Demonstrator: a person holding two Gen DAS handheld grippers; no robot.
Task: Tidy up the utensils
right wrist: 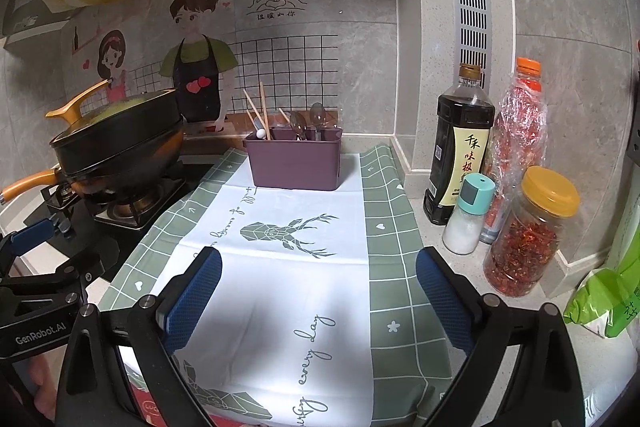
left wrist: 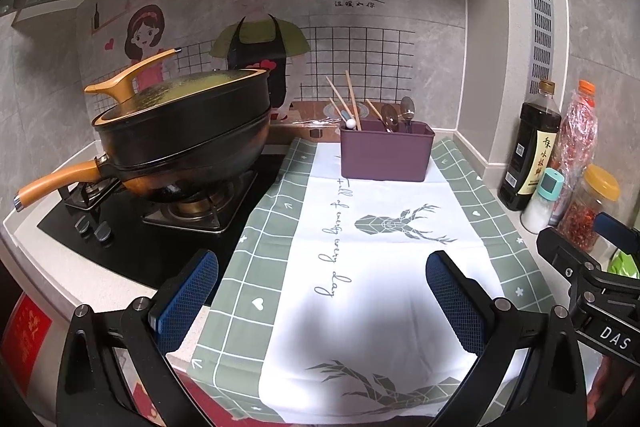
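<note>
Above the cloth [left wrist: 360, 307] — both grippers [left wrist: 322, 303] [right wrist: 318, 301] level (jaws apart, seemingly empty).

Blue mesh-textured pads line the black fingers [left wrist: 188, 301]. Between them lies a cloth [left wrist: 360, 267], white down the middle with grey geometric deer and grey script, its borders sage green with a white grid, hearts and stars. Ahead of the fingers stands a plum-purple caddy [left wrist: 386, 155] holding tan chopsticks [left wrist: 352, 99] and clear spoons [right wrist: 306, 125]. Left of them, a black wok [left wrist: 184, 143] has orange handles. To the right, a dark bottle [right wrist: 456, 147] carries a cream label, beside a jar [right wrist: 528, 235] of red flakes with a yellow lid.
</note>
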